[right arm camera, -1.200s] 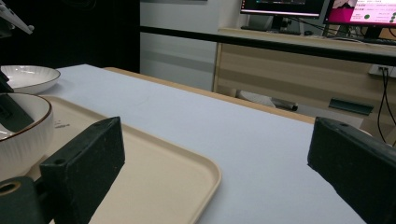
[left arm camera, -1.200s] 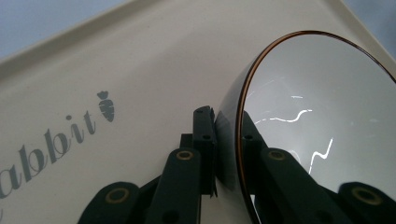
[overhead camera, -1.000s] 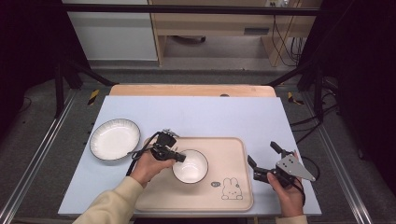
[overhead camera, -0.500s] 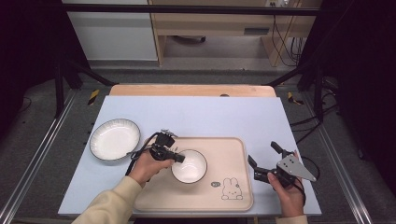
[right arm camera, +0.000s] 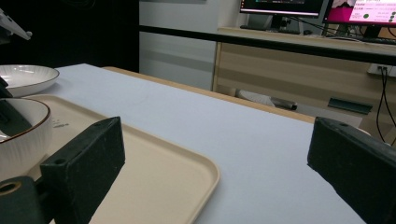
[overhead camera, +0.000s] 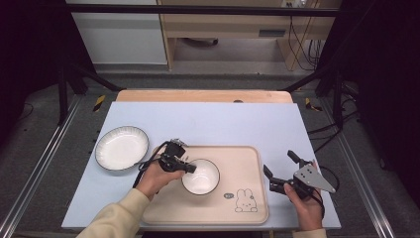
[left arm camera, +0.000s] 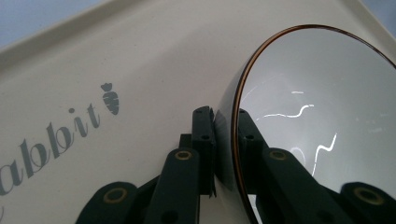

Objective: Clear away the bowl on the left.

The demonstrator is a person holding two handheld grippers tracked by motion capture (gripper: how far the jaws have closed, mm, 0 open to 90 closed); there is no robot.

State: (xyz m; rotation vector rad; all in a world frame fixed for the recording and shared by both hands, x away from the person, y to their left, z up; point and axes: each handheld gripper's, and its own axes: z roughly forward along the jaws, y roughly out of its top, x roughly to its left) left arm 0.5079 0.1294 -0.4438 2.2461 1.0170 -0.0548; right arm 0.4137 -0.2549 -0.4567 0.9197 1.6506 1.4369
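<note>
A white bowl (overhead camera: 200,177) with a thin brown rim sits on the beige rabbit-print tray (overhead camera: 247,163). My left gripper (overhead camera: 191,169) is shut on the bowl's left rim. In the left gripper view, one jaw is inside the bowl (left arm camera: 322,93) and one outside, with the left gripper (left arm camera: 226,135) pinching the wall above the tray (left arm camera: 116,56). To the right of the tray, my right gripper (overhead camera: 278,162) stands open over the blue table. Its jaws (right arm camera: 219,158) are spread wide with nothing between them, facing the tray (right arm camera: 154,158) and the bowl (right arm camera: 23,128).
A white ribbed plate (overhead camera: 122,147) lies on the blue mat left of the tray; the plate (right arm camera: 23,77) is seen again at the far left of the right gripper view. Behind the table are a wooden desk (overhead camera: 233,22) and cables.
</note>
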